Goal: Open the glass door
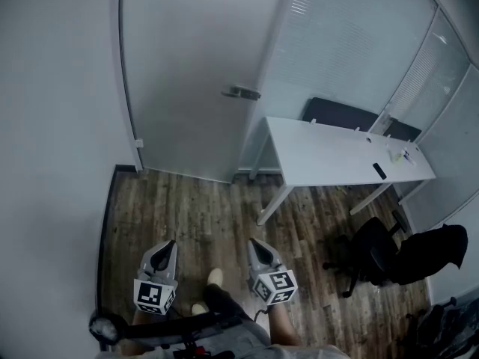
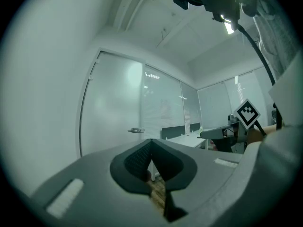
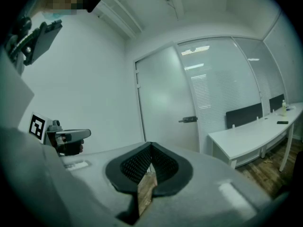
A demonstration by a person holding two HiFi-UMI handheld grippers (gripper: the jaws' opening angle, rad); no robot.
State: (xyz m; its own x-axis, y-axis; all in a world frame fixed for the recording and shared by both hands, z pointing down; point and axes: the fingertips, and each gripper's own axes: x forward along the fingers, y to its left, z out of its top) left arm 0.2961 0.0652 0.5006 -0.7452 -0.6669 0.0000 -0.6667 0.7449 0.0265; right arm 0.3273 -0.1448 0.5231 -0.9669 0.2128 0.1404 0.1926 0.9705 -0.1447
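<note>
The frosted glass door (image 1: 187, 73) stands closed ahead, its metal lever handle (image 1: 241, 92) on the right edge at mid height. Both grippers are low in the head view, well short of the door. My left gripper (image 1: 170, 244) is shut with nothing in it, and so is my right gripper (image 1: 252, 242). In the left gripper view the door (image 2: 113, 103) and handle (image 2: 137, 130) lie far beyond the closed jaws of the left gripper (image 2: 151, 145). The right gripper view shows the door (image 3: 165, 98) and handle (image 3: 188, 119) beyond the right gripper (image 3: 150, 148).
A white desk (image 1: 337, 155) stands right of the door, with a small black item (image 1: 379, 171) on it. A black office chair (image 1: 374, 253) with dark cloth over it sits at the lower right. A plain wall (image 1: 52, 126) runs along the left. The floor (image 1: 194, 215) is wood plank.
</note>
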